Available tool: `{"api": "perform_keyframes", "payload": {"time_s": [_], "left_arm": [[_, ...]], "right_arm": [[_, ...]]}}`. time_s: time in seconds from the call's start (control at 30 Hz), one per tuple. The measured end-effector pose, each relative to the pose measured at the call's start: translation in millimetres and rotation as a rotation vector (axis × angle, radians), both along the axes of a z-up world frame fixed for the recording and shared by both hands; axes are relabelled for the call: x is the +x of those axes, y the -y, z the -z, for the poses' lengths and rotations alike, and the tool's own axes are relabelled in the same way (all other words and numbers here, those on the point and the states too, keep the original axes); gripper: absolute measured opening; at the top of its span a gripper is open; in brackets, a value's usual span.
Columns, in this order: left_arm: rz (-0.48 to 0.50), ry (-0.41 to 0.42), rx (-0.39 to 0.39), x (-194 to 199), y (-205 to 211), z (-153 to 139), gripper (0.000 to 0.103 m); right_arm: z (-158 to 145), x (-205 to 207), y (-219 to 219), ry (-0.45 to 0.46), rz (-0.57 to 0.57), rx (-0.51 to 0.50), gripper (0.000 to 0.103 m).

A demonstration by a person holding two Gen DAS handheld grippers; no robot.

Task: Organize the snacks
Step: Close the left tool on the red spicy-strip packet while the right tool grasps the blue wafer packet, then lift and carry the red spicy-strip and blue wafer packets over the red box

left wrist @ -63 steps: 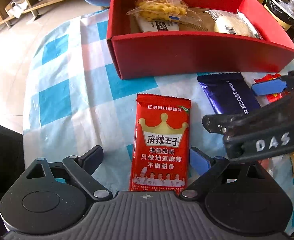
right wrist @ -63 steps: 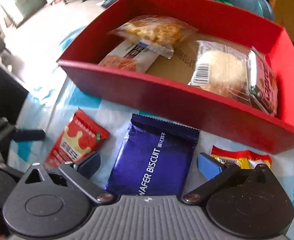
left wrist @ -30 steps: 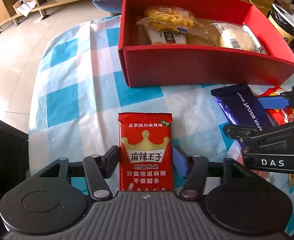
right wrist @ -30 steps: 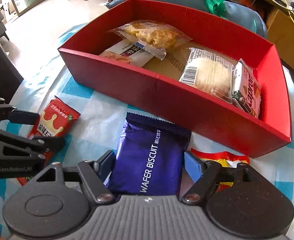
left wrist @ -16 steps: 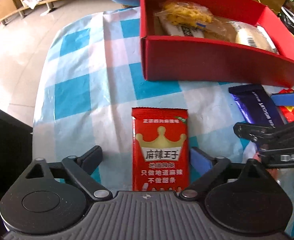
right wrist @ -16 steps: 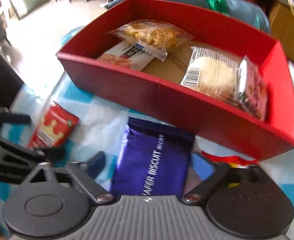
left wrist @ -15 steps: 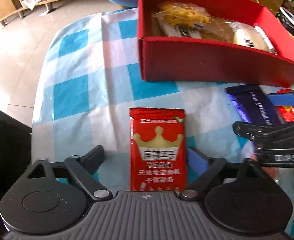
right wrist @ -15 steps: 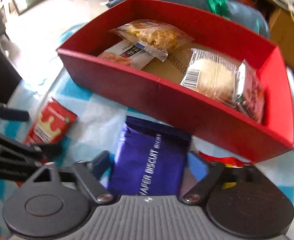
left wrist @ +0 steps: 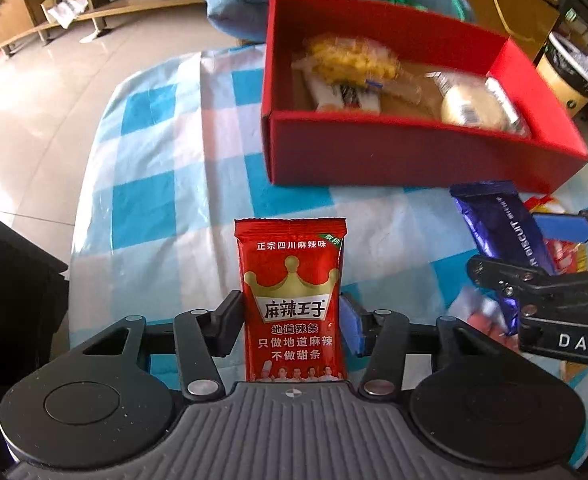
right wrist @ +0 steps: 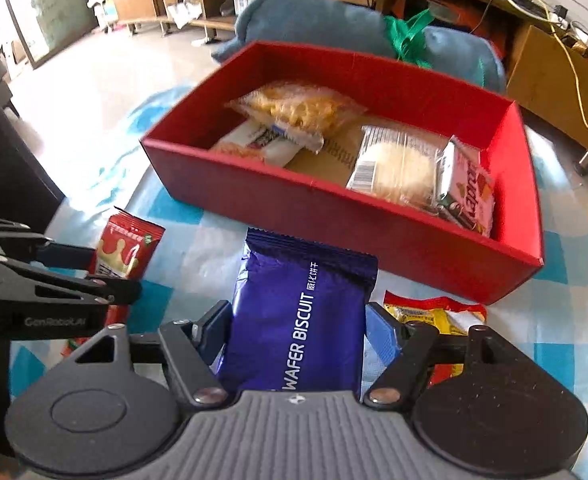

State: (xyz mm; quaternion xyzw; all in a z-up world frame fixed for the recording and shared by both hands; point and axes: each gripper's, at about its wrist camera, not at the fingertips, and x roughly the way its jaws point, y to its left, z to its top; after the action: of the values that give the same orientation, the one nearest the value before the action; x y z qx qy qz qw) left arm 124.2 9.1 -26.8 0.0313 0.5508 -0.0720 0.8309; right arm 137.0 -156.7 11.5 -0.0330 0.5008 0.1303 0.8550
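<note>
The left gripper [left wrist: 291, 320] is showing black link arms with silver screws, a ribbed grey body, round black discs and blue pads. The right gripper [right wrist: 298, 334] is looking alike, wearing white "DAS" lettering.

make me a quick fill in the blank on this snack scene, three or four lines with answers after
1. The left gripper has a ____ packet with a gold crown between its closing jaws.
2. The packet between the right gripper's closing jaws reads WAFER ____.
3. The red box stands on a blue and white ____ cloth.
4. The yellow and red packet lies ____ the box.

Missing words: red; BISCUIT; checked; outside
</note>
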Motion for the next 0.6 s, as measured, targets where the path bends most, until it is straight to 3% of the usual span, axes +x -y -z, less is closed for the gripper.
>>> {"api": "perform_keyframes", "payload": {"time_s": [0.6], "left_arm": [[0.005, 0.119, -0.077, -2, 12, -37, 0.057]], "right_arm": [[-33, -5, 16, 0.109, 0.048, 0.033, 0.067]]}}
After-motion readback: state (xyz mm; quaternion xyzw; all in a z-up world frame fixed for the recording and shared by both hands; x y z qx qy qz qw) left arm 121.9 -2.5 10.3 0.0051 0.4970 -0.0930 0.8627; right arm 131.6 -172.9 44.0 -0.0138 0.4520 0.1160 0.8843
